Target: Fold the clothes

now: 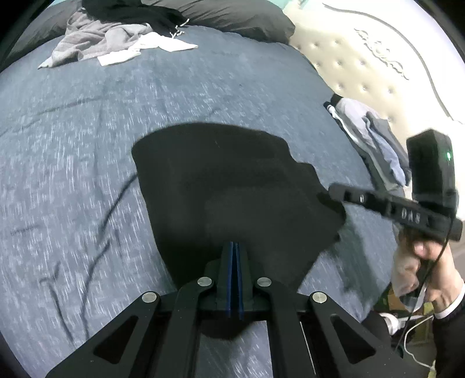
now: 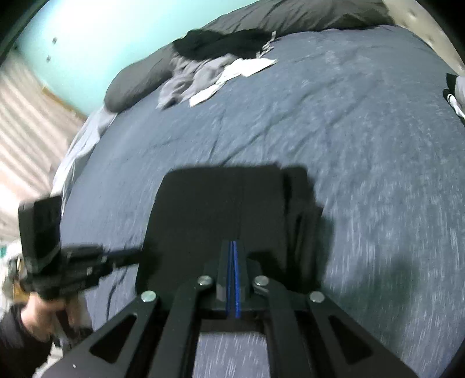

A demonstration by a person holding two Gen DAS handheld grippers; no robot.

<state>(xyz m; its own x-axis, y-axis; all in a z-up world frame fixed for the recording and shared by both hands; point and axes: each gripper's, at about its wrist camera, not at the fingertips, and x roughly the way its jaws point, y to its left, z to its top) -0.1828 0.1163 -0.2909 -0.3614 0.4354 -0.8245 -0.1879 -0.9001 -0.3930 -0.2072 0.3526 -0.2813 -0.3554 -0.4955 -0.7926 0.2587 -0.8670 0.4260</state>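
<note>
I have the black garment (image 1: 232,186) lying folded flat on the blue-grey bedspread (image 1: 87,145), near the edge of the bed closest to me. Through the left wrist camera my left gripper (image 1: 234,247) has its blue-lined fingers pressed together, and their tips sit over the near part of the cloth; a flap of the same dark fabric shows below them, so I may be pinching a layer, though the blur and the black-on-black keep me from telling whether anything is caught between them. The right gripper (image 1: 334,190) comes in from the right in that view, its closed tip touching the ragged right-hand edge of the garment, with a person's hand (image 1: 421,256) on its handle. From the right wrist camera the right fingers are likewise together over the near half of the folded piece, which looks squarer here, with a thicker stack of layers along its right side. The left gripper appears at the left, its tip meeting the garment's left edge. Far across the bed lies a heap of unfolded clothes (image 1: 116,35) by the dark pillows (image 1: 232,14), and a folded pile (image 1: 372,136) sits at the right by the tufted headboard (image 1: 363,64).
</note>
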